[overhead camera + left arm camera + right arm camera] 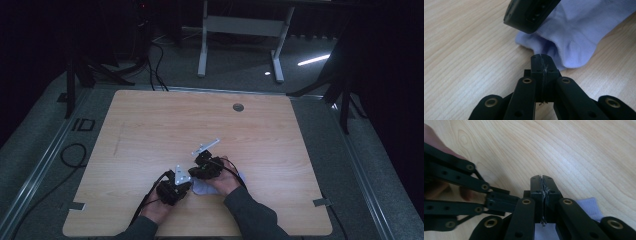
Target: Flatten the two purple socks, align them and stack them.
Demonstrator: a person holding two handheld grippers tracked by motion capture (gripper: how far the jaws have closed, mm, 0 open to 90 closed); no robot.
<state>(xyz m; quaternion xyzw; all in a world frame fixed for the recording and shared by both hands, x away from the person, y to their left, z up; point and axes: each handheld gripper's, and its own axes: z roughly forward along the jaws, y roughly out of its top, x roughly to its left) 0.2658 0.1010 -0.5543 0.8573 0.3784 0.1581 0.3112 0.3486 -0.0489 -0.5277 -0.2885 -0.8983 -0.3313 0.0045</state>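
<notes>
- Lilac knit fabric: one small cloth (576, 32), seemingly a sock, lies rumpled on the wooden bench (150, 130), low and a little right of centre in the high view, right between the two hands.
- Soft and light by the look of it; I judge it will drape and fold, not hold a shape, and it may slide on the smooth wood if nudged and not pinched.
- Best hold, to my mind: the ribbed edge or a raised fold, where there is a doubled layer to bite on, not the flat middle.
- Left gripper (541, 58): jaws closed flat against each other, nothing visibly between them, tips just at the near edge of the cloth at the centre of its own view.
- Right gripper (541, 180): jaws pressed together too, with no cloth at the tips; a corner of the cloth shows lower right in its view and pale fabric beneath it.
- Count: one cloth, two grippers, one bench.
</notes>
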